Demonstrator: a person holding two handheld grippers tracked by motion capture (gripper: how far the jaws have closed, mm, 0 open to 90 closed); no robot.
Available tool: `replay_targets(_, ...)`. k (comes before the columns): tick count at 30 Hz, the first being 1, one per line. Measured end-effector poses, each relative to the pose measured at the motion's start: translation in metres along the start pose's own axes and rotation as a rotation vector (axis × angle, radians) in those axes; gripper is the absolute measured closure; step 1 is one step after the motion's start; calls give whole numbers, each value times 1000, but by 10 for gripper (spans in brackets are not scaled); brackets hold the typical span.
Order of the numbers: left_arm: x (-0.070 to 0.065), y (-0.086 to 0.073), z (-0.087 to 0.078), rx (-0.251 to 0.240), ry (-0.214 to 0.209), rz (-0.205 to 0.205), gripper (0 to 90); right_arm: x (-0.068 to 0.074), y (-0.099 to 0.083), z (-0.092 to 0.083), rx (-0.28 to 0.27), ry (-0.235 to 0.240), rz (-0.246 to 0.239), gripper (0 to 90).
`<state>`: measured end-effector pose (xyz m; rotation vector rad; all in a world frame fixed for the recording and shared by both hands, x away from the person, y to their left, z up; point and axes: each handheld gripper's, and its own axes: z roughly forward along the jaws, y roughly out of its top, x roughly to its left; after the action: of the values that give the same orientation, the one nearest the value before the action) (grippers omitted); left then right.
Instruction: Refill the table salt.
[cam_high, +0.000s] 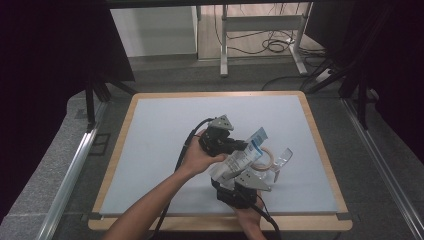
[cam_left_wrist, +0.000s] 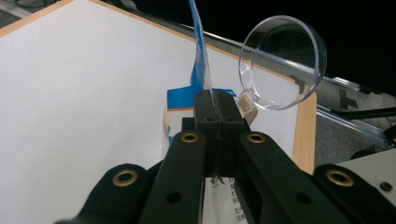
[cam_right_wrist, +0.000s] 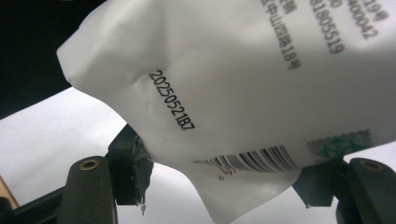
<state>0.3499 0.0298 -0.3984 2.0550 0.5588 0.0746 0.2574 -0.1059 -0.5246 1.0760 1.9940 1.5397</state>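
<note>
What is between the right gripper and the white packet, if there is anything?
Nothing visible. In the right gripper view the white packet already sits between the jaws of the right gripper, its barcoded lower edge hanging between them. The left gripper pinches the packet's blue-printed edge.

A white pouch (cam_high: 242, 159) with a blue top edge and printed barcode hangs tilted above the counter, its thin upper seam pinched edge-on. Its crumpled lower body bulges. Just beside it tilts a clear round container (cam_high: 281, 161).
</note>
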Motion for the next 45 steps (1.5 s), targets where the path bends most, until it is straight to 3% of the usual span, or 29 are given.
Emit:
replay_targets(21,0,9,4,29,-8,19,900,2,7,-4,-15,25,27,350)
replay_targets(45,5,17,17,74,-6,41,900,-1,12,-5,-14,39,98,360)
